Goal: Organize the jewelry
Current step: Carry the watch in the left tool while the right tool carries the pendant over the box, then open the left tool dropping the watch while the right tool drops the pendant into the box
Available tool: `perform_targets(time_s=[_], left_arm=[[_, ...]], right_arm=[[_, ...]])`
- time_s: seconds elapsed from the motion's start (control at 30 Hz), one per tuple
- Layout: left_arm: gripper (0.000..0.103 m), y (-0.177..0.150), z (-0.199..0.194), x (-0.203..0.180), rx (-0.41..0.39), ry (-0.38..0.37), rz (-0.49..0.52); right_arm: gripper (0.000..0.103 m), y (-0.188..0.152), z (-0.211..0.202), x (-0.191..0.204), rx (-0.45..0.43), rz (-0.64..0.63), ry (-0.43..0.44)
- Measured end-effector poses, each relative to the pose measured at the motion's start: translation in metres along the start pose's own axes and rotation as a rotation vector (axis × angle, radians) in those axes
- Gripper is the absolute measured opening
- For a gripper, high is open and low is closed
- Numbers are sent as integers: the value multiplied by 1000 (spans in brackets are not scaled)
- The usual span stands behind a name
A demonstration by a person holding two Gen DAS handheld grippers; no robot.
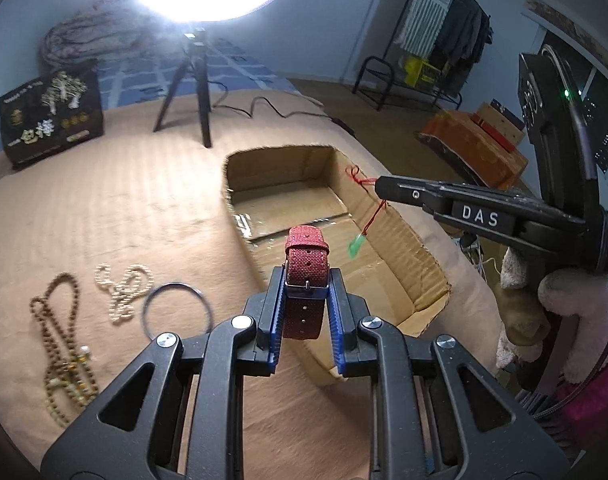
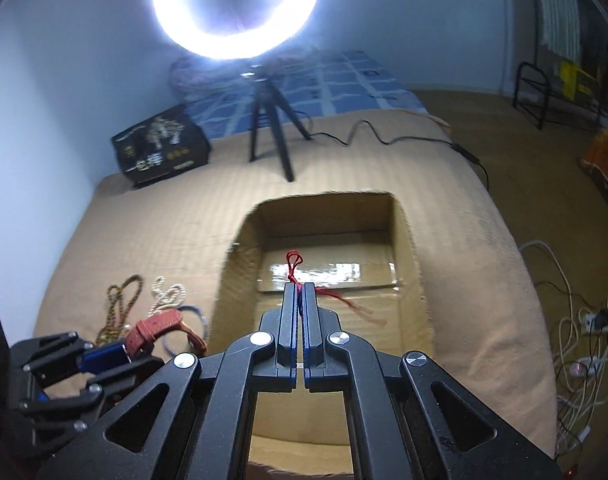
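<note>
The left gripper [image 1: 306, 300], its blue-padded fingers clenched on a red woven watch strap [image 1: 306, 276] near the buckle, hangs beside the open brown cardboard box [image 1: 400, 248]. Over the box, the right gripper [image 2: 299, 300] pinches a thin red cord [image 2: 293, 266] with what appears to be a small green pendant [image 1: 355, 246]. The cord could slip free, or the strap snag the box rim.

"das" in white letters on right tool [image 1: 384, 188] side; black box [image 1: 51, 114] print unreadable.
</note>
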State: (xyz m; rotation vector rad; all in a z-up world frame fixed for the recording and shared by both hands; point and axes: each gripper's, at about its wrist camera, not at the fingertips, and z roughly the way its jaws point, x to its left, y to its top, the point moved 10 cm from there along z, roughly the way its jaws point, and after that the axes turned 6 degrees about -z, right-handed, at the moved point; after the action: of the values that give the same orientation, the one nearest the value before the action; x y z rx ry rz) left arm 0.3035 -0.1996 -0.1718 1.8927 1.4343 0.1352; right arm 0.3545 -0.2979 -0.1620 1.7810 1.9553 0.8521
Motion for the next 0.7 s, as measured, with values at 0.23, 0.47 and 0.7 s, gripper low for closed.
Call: perform_targets(time_s=[0.23,0.47,0.7], left_arm=[[19,-11,26,-8,59,-5,8],[19,-15,26,-7,65,-6,4],[40,-11,19,-8,39,-5,4]], right_arm=[[0,-8,10,-15,37,42,-8],[0,-5,8,-19,30,58,-25],[33,-7,8,-19,40,46,-60]])
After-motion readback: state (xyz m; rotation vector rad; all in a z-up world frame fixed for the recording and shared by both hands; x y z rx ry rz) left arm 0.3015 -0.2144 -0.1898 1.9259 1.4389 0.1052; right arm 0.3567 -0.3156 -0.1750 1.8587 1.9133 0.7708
